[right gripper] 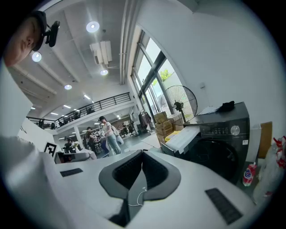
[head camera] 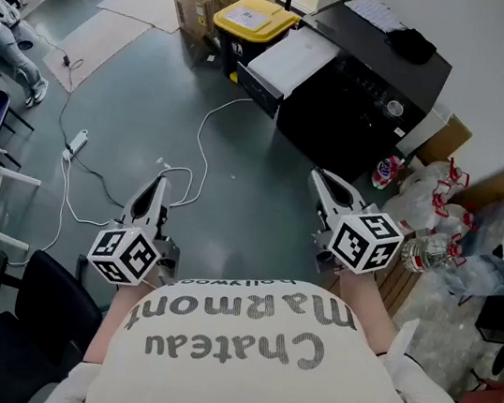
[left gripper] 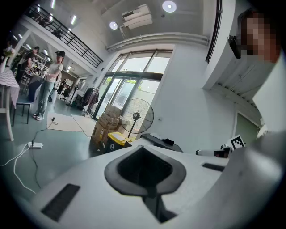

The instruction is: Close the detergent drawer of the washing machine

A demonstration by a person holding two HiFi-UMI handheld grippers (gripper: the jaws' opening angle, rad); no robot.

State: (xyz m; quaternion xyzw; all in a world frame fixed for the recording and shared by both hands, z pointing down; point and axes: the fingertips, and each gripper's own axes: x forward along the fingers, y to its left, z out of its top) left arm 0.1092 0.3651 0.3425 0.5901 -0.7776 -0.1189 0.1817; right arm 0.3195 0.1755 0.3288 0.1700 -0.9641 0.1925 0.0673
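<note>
Not yet begun. Detergent drawer (head camera: 291,60) pulled far out of the washing machine (head camera: 364,95), at the front's top corner nearest the yellow bin (head camera: 254,21). Left gripper (head camera: 155,185) and right gripper (head camera: 323,182) both pinched together, empty, well apart from the machine. Remains to reach the drawer front and push it home.

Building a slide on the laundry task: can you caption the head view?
Left gripper and right gripper, shut and empty, face the black washing machine, its white detergent drawer pulled out.
</note>
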